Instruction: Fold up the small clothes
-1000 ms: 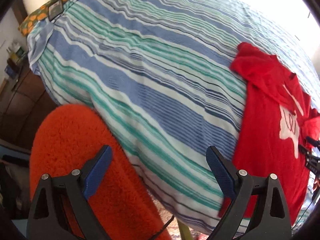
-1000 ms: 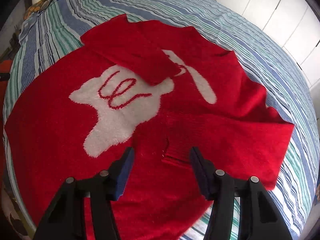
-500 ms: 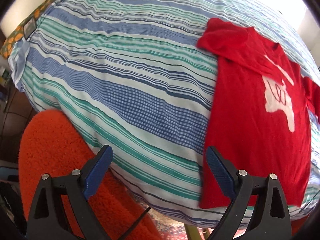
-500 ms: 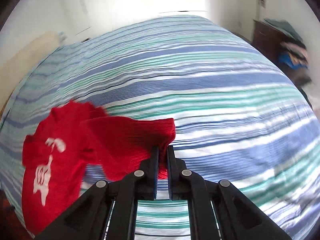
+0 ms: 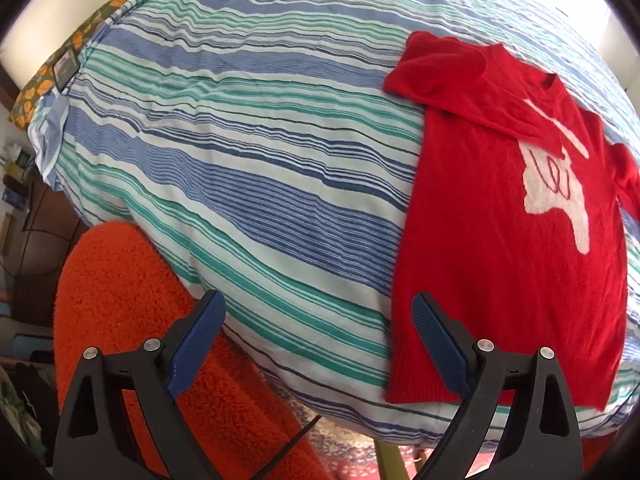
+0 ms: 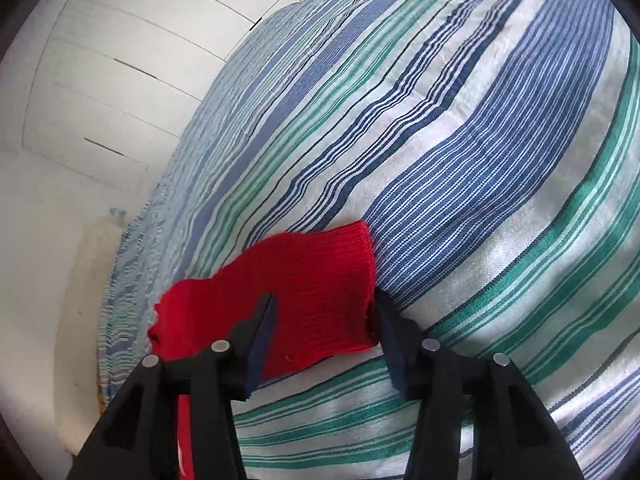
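Left wrist view: a red knitted sweater (image 5: 500, 248) lies flat on a bed covered by a blue, green and white striped bedspread (image 5: 248, 152), toward the right of the view and close to the near edge of the mattress; a white animal-shaped motif (image 5: 560, 188) with a red looped line marks its chest; one sleeve (image 5: 472, 92) is folded diagonally across the upper body, its cuff reaching the motif, while the hem lies nearest the camera. The left gripper (image 5: 316, 336) hovers above the bed edge with its blue-padded fingers spread wide and nothing between them; the right-hand fingertip overlaps the sweater's lower corner in the view, but contact cannot be confirmed. An orange fleecy fabric (image 5: 132, 312) fills the lower left, below the mattress edge; an orange-flowered cloth (image 5: 80, 40) shows along the far edge of the bed. Right wrist view: the sweater's other sleeve (image 6: 304, 300) is stretched out over the bedspread (image 6: 500, 168), its ribbed cuff end lying between the fingers of the right gripper (image 6: 324, 312); the jaws are opening, standing apart on either side of the cuff, the pads no longer pressing it; white panelled cupboard doors (image 6: 100, 48) stand beyond the bed.
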{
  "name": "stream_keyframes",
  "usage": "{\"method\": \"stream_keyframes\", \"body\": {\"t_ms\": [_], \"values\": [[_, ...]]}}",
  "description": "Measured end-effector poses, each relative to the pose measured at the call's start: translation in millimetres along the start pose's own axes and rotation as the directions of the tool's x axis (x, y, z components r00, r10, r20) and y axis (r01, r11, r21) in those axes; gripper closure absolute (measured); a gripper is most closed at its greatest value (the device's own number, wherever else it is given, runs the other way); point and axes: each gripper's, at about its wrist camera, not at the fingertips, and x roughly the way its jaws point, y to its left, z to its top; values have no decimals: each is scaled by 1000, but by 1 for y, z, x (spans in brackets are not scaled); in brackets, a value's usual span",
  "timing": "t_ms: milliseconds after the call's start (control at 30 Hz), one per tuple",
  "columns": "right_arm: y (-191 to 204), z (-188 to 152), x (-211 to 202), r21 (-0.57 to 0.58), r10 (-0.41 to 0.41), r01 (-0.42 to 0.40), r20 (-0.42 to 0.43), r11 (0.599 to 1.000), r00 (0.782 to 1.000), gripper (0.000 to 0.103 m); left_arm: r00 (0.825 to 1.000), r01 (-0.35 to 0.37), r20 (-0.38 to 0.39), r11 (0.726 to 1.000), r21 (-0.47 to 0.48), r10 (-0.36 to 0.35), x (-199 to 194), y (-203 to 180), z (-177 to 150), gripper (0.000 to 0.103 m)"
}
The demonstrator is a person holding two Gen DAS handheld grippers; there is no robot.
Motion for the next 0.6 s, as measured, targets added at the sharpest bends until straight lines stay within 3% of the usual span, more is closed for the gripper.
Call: {"method": "stream_keyframes", "body": {"t_ms": [67,100,133,167,267,333,433,600], "values": [[-3,5,6,9,8,-8,-14,1000,1000,51,1000,-11,-7,1000,16,11,2,-5,0,8],[-2,7,10,3,-7,7,-27,1000,1000,58,1000,-17,-11,1000,22,17,3,-8,0,8],[2,9,13,-26,-43,43,-32,999,999,92,1000,-21,-15,999,28,22,2,-11,0,8],[8,12,14,-80,-110,107,-32,991,993,98,1000,-22,-15,999,31,22,1,-12,0,8],[23,24,3,-183,-221,230,67,956,973,99,1000,-28,-1,999,39,28,-2,-17,1,8],[17,34,-11,-200,-319,341,133,919,938,99,999,-36,-7,998,49,36,1,-21,2,8],[7,34,-14,-180,-357,378,140,908,924,100,999,-38,-35,997,60,40,10,-27,3,8],[18,17,-6,-266,-436,470,178,842,882,100,997,-60,-51,995,84,65,17,-31,2,8]]}}
